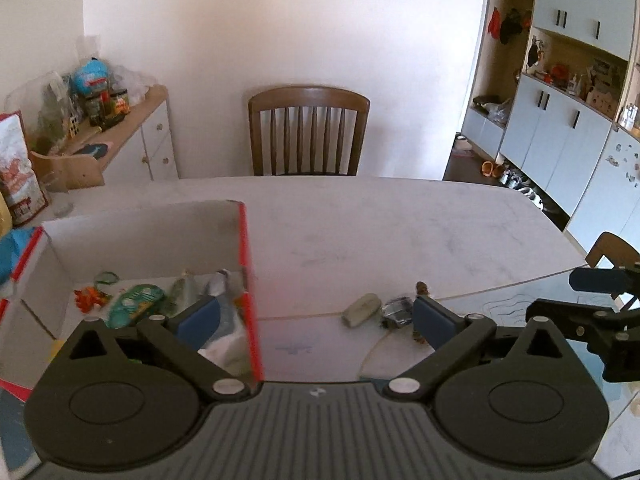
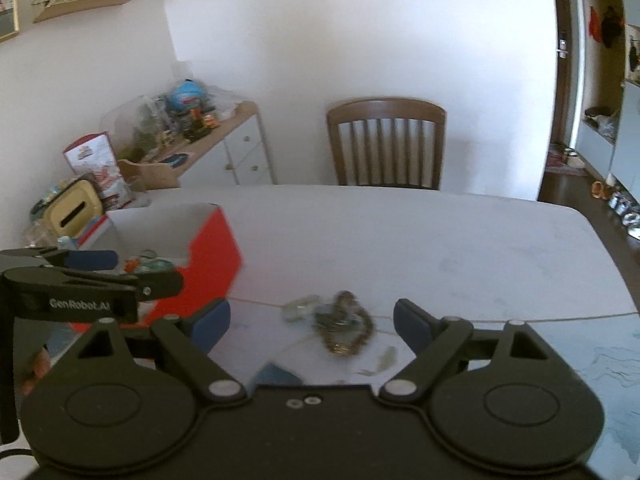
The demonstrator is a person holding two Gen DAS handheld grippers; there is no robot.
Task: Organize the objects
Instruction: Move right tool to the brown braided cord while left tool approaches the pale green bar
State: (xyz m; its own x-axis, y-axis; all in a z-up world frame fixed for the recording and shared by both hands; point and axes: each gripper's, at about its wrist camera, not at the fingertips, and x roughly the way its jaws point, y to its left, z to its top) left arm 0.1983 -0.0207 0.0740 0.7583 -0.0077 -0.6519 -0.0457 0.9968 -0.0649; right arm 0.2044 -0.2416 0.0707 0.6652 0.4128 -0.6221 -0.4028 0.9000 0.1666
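- Your left gripper [image 1: 316, 318] has its blue-padded fingers [image 1: 200, 316] spread wide, nothing between them; it straddles the box's near right wall, one pad over the inside, the other over the table.
- Your right gripper [image 2: 311, 322] is spread just as wide and empty, its blue pads [image 2: 410, 326] hanging above the loose clutter.
- The red cardboard box [image 1: 245, 248] has a white matte inside, straight thin walls and an open top. It sits on the table's left part.
- Inside the box lie a green oval packet [image 1: 134, 303], a small orange toy [image 1: 90, 297], a thin green ring [image 1: 107, 277] and crumpled clear wrappers [image 1: 186, 290]; the details are soft.
- Just right of the box, on the table, lie a pale rounded pebble-like piece [image 1: 361, 309], a small metallic object [image 1: 396, 312] touching or nearly touching it, and a brown beaded chain [image 2: 352, 332] coiled in a loop. Motion blur hides finer detail.
- The table [image 1: 400, 236] has a pale, smooth, faintly marbled top with a curved far edge; a wide bare stretch runs beyond the clutter to a wooden slat-back chair [image 1: 308, 132].
- The near right part of the top is darker and glossy.
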